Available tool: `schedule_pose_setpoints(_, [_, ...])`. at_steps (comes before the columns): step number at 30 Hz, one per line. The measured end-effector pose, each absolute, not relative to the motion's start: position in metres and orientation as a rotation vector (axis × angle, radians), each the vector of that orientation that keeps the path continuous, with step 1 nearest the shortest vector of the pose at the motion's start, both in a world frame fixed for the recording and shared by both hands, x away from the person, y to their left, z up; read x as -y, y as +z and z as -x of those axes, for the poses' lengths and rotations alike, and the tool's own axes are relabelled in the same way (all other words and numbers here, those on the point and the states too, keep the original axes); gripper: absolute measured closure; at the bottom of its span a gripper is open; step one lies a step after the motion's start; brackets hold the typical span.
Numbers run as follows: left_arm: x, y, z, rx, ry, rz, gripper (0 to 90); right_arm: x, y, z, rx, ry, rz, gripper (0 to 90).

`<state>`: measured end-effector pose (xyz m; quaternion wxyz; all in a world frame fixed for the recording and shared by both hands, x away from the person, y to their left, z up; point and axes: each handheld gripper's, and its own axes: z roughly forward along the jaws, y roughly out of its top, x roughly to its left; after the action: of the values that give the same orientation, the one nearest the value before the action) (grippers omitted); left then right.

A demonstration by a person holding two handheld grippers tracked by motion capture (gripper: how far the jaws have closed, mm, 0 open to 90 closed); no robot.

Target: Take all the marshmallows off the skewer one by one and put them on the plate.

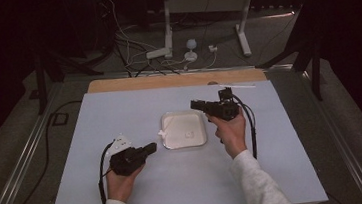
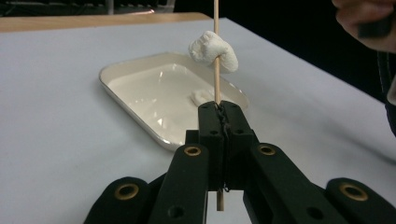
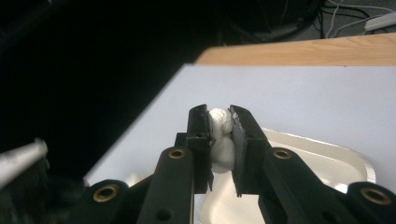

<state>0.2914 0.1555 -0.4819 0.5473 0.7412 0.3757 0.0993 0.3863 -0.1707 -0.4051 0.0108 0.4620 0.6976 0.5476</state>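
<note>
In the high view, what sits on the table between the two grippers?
The white tray lies between the left gripper and the right gripper in the high view, with one small white piece in it; otherwise bare table.

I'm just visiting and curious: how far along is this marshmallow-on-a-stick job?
One marshmallow already sits on the stick, which the left gripper clamps upright. The right gripper pinches a second marshmallow above the tray, probably next for the stick. One more piece lies in the tray.
</note>
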Motion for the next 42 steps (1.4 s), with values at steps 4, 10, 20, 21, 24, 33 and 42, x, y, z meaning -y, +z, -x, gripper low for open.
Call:
schedule_pose_setpoints(4, [-0.152, -0.481, -0.29, -0.897, 0.248, -1.769, 89.8, 0.163, -0.409, -0.384, -2.247, 1.593, -1.365, 78.6])
schedule_pose_setpoints(10, [-0.153, -0.482, -0.292, -0.912, 0.247, -1.764, 89.7, 0.149, -0.429, -0.385, -2.308, 1.428, -1.338, 77.2])
schedule_pose_setpoints(20, [-0.154, -0.482, -0.292, -0.917, 0.247, -1.754, 89.6, 0.146, -0.459, -0.388, -2.33, 1.281, -1.402, 66.0])
schedule_pose_setpoints(21, [-0.154, -0.482, -0.292, -0.919, 0.247, -1.754, 89.6, 0.147, -0.459, -0.388, -2.329, 1.276, -1.408, 62.2])
schedule_pose_setpoints(24, [-0.153, -0.482, -0.292, -0.928, 0.248, -1.753, 89.6, 0.147, -0.459, -0.388, -2.317, 1.249, -1.417, 47.3])
schedule_pose_setpoints(33, [-0.153, -0.482, -0.293, -0.932, 0.249, -1.744, 89.6, 0.141, -0.447, -0.377, -2.374, 1.397, -1.322, 25.0])
schedule_pose_setpoints(42, [-0.151, -0.481, -0.292, -0.931, 0.251, -1.741, 89.6, 0.126, -0.442, -0.368, -2.431, 1.513, -1.28, 23.9])
